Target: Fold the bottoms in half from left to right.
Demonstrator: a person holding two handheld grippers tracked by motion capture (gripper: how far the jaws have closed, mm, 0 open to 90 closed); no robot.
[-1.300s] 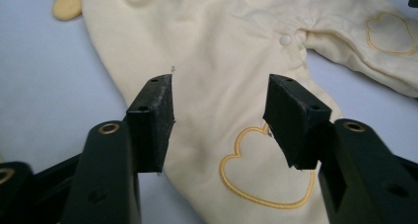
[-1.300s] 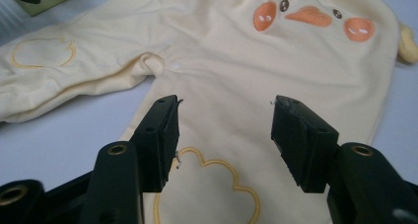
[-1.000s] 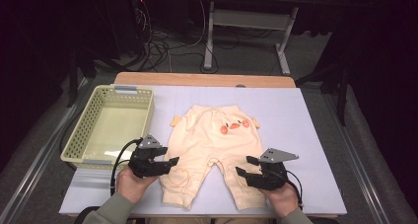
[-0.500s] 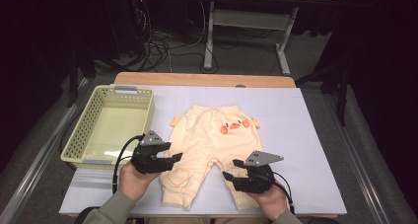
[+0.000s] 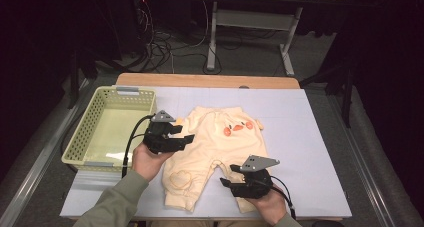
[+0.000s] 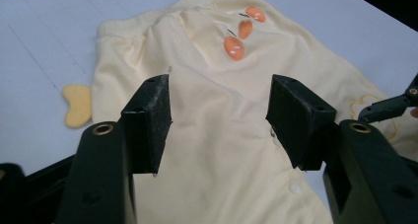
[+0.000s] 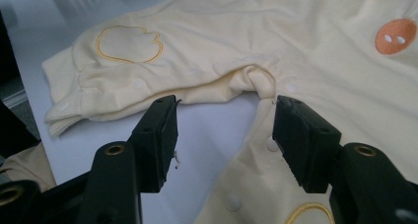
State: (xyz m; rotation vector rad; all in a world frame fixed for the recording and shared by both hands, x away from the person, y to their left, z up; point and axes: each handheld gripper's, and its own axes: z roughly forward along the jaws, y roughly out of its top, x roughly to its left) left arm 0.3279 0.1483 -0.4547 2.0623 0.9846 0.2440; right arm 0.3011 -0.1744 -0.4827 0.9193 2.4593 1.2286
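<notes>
Two open grippers, and nothing is picked up yet.

I see the yellow baby pants (image 5: 212, 152) lying flat in the middle of the white table (image 5: 305, 137), with the green basket (image 5: 107, 129) at about 9 o'clock from them. My left gripper (image 5: 187, 137) hovers over the pants' 9 o'clock edge, jaws apart with only cloth below them. My right gripper (image 5: 226, 183) sits at about 5 o'clock, by the gap between the legs, jaws apart too. I think the grabbing, and any folding or moving into the basket, is all left to do.
</notes>
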